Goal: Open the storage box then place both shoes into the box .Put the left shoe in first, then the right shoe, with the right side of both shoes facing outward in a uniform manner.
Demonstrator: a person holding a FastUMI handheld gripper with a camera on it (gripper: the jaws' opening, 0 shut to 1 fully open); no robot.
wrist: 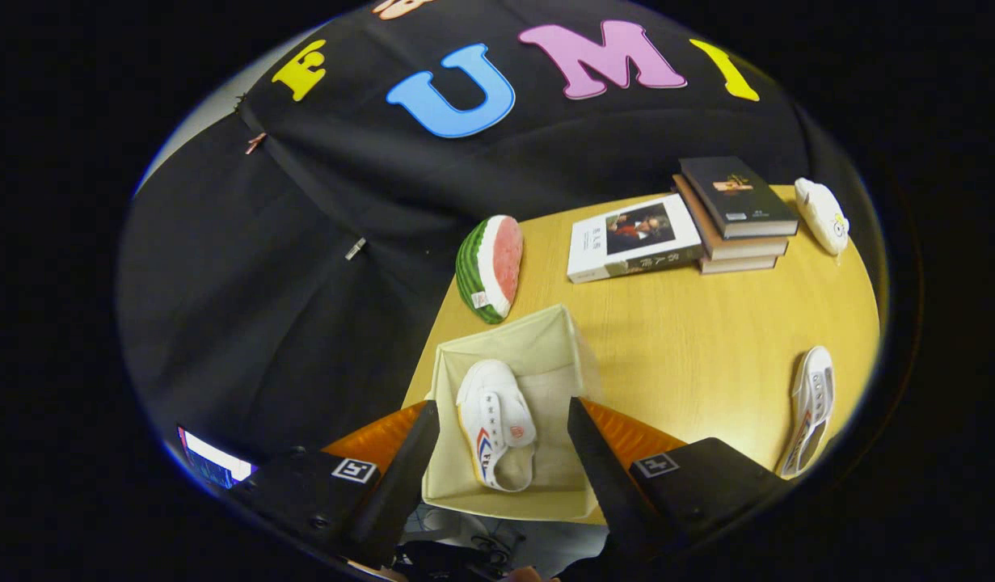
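The gripper (503,412) hangs above the table (691,347) with its fingers spread wide and nothing held between them. Seen in the gap between the fingers is the storage box (537,339), a cream fabric box with soft walls, open at the top, standing at the near corner of the yellow wooden table. Inside it lies one shoe (494,424), a white canvas sneaker resting on its side on the box floor, with red and blue stripes and a small round red mark on its upturned side, and a pale rubber edge along the sole. The other shoe (811,408) lies on the table well apart from the box, off past the right finger; it is white too, on its side, with a row of eyelets showing. Beyond the box, a toy watermelon slice (489,268) sits at the table's edge. Farther back lie a white book (630,238), a stack of books (735,214) and a small white soft toy (822,214).
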